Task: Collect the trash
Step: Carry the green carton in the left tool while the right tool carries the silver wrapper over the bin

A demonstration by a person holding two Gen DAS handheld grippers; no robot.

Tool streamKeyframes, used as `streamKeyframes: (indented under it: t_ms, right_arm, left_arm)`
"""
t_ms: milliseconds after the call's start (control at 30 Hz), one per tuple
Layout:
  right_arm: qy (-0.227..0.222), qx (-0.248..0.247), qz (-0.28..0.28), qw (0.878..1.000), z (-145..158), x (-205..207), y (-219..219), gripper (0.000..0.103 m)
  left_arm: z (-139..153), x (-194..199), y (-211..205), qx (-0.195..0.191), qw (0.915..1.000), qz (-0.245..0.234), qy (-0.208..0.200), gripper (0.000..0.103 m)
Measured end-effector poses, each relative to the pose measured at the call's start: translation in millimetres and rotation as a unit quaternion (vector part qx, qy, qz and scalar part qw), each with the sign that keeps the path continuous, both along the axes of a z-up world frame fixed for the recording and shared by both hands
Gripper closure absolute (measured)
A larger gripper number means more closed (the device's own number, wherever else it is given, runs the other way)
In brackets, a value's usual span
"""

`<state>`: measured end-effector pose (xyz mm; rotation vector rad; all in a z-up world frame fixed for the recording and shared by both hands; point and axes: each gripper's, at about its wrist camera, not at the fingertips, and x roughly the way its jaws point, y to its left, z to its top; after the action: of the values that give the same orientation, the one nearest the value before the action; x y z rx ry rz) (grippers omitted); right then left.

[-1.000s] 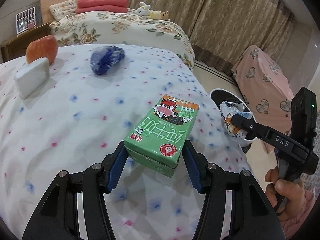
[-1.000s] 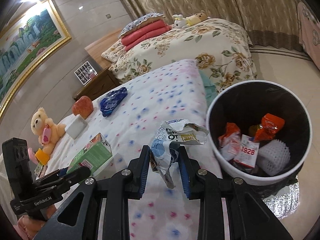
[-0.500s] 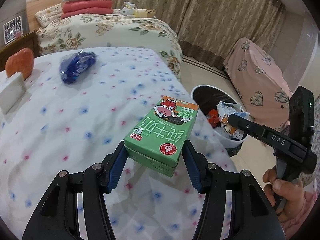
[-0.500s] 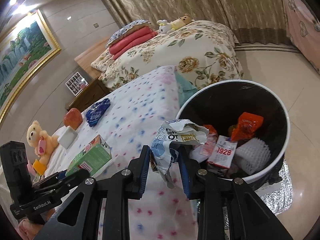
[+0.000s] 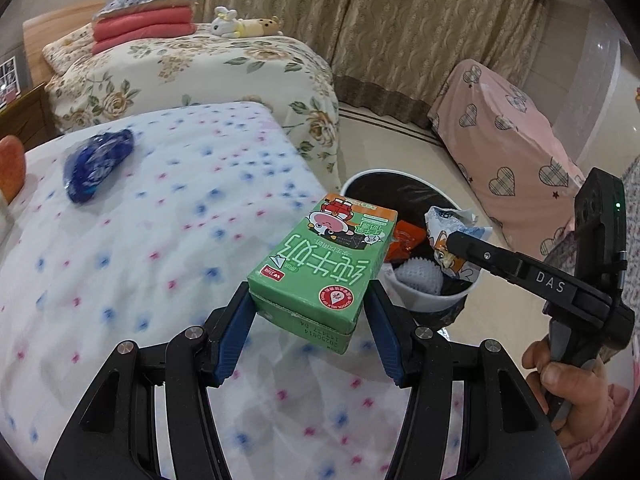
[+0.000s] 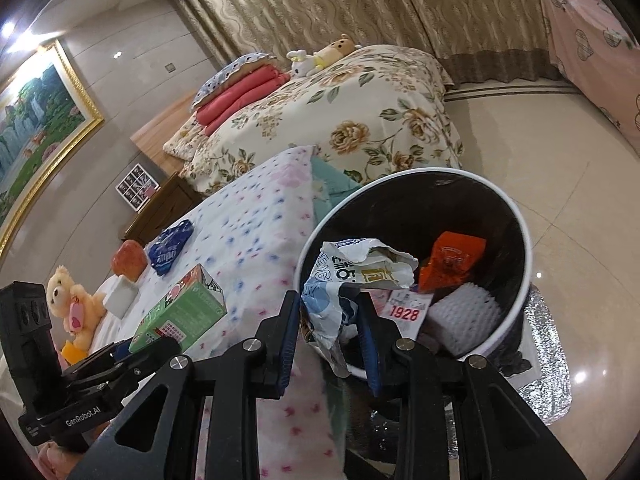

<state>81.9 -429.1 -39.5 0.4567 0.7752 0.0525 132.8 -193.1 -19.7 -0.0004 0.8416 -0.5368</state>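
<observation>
Both tools, left [image 5: 308, 312] and right [image 6: 328, 320], clamp (angled downward).

Two wrist views angled down, sharing bin [image 5: 424, 304]

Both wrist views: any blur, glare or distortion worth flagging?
Left wrist: strong fisheye bending, bedspread motion-blurred, carton sharp. Right wrist: ceiling lights flare at the upper left, glare spots on the floor, bin sharp.

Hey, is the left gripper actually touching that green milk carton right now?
Touching. The left wrist view shows the left gripper with both blue pads pressed against the sides of the green milk carton, holding it off the bed.
</observation>
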Motion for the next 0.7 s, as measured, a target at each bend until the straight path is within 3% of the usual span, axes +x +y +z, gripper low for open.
streamKeyframes:
  t_ms: [700]
  right_arm:
    - [0.009, 0.01, -0.022, 1.0, -6.6, 5.4, -36.6, 0.072]
  left_arm:
    - [-0.8, 14.6, -54.8, 0.023, 0.9992, -0.033, -0.006, 0.047]
